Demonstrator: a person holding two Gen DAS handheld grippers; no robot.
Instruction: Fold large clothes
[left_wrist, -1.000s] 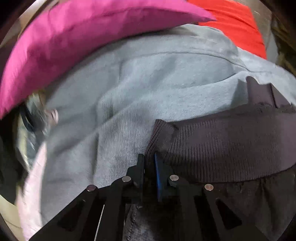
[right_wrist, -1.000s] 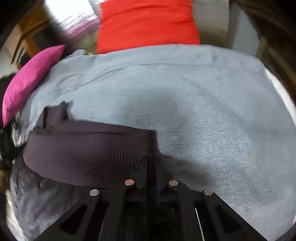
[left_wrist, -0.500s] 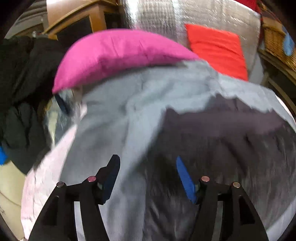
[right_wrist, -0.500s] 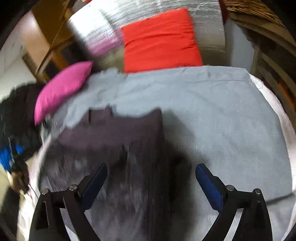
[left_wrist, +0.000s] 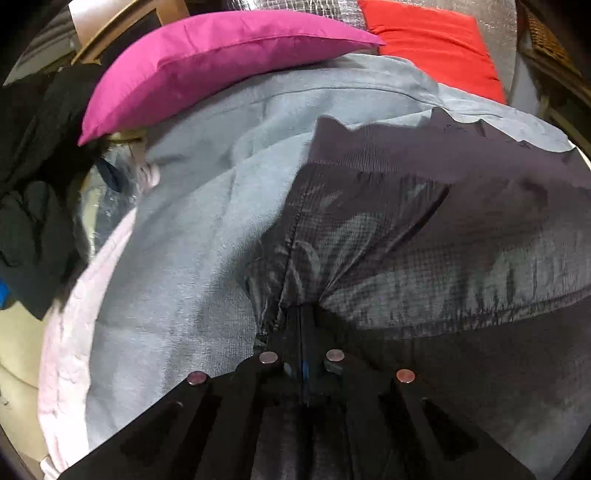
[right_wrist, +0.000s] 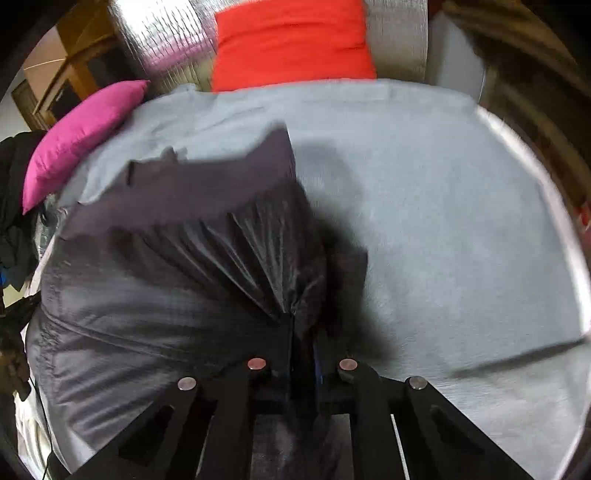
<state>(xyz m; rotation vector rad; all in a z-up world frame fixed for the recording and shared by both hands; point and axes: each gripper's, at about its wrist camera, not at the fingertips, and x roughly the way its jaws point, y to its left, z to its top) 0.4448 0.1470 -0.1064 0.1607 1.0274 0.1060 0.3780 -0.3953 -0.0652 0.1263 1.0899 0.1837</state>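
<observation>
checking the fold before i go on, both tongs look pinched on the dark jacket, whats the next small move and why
Probably lift both and carry them toward the ribbed hem: left tongs and right tongs are shut on the dark jacket, fabric gathered, on the grey cloth.

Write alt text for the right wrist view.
The right hand-held gripper is shut on a gathered edge of a dark jacket lying on a grey blanket. Behind are a red cushion and a pink cushion.
</observation>
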